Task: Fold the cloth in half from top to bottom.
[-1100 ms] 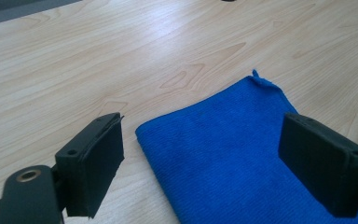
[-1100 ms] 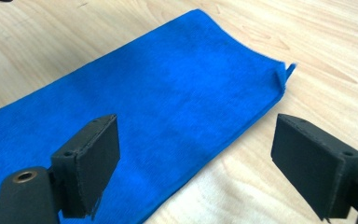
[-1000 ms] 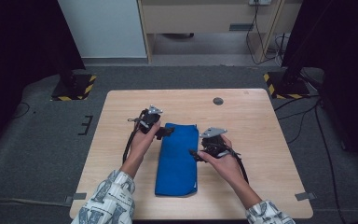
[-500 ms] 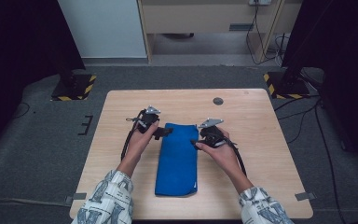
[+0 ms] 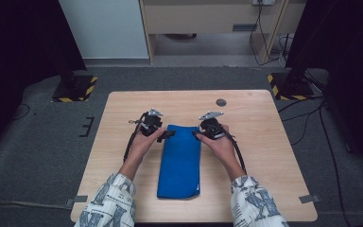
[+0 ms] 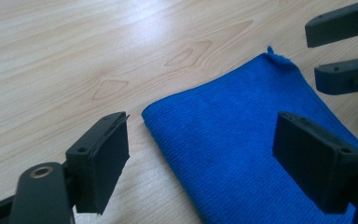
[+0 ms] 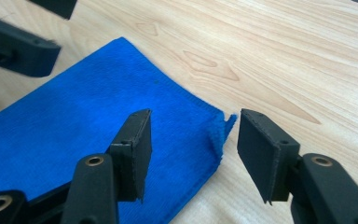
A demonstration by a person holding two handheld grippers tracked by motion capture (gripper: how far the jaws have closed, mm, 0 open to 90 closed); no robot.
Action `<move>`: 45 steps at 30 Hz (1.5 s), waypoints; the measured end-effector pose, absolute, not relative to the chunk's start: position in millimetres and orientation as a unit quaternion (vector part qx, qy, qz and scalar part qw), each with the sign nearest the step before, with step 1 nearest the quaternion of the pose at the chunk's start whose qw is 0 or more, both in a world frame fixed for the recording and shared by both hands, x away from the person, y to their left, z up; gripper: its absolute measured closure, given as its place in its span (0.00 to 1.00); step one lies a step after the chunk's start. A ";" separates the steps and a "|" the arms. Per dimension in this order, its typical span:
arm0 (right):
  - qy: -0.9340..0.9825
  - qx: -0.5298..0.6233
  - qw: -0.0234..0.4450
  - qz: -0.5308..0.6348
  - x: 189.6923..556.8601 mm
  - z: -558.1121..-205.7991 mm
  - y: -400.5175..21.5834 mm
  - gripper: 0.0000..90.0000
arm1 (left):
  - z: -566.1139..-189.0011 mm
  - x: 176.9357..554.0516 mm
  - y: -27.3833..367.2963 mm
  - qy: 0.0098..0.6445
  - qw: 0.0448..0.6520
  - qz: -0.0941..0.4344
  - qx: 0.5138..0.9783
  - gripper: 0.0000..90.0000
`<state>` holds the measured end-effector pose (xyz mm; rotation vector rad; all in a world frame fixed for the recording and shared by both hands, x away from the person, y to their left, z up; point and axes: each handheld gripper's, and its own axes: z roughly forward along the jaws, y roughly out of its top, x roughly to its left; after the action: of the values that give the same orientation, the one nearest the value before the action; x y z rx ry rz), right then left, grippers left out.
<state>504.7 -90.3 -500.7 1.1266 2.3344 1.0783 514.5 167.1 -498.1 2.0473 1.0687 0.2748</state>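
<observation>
Since a second ago my right tool (image 5: 199, 133) has travelled from the near right side of the cloth up to its far right corner, while my left tool (image 5: 167, 135) has kept close to the far left corner. Both hands now sit level with each other at the far end of the blue cloth (image 5: 181, 161), which lies folded into a long strip on the wooden table (image 5: 264, 142), running from the middle toward the near edge. From the left tool's own camera I see its jaws spread wide apart, one over bare wood just beside the cloth's far left corner, the other over the blue fabric (image 6: 242, 154), so the corner lies between them; whether either pad touches the cloth I cannot tell. The right tool (image 6: 342, 51) shows across the cloth at the upper right of that view, its jaws parted too. From the right tool's camera the jaws also stand apart, bracketing the far right corner of the cloth (image 7: 121, 116), where a small flap of fabric (image 7: 219, 133) stands up between the pads. The left tool (image 7: 23, 42) appears at the top left there. A small dark round disc (image 5: 221, 102) lies on the table farther off, well apart from the cloth.
</observation>
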 end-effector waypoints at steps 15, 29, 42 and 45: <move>0.803 0.434 0.157 0.376 528.4 -517.1 -94.3 0.50 | -514.6 523.1 166.4 0.433 0.388 0.118 0.805 0.39; 0.805 0.449 0.132 0.366 541.7 -529.4 -87.3 0.65 | -525.9 532.4 165.1 0.434 0.376 0.125 0.809 0.41; 0.811 0.437 0.124 0.368 539.2 -527.5 -85.0 0.95 | -530.4 534.6 159.5 0.428 0.371 0.144 0.811 0.65; 0.811 0.436 0.123 0.370 538.6 -526.3 -85.2 0.96 | -530.3 534.3 162.1 0.434 0.373 0.138 0.808 0.77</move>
<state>538.6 -85.2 -526.3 1.2734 2.3658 1.0787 534.3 162.1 -530.3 2.0712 1.1107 0.3547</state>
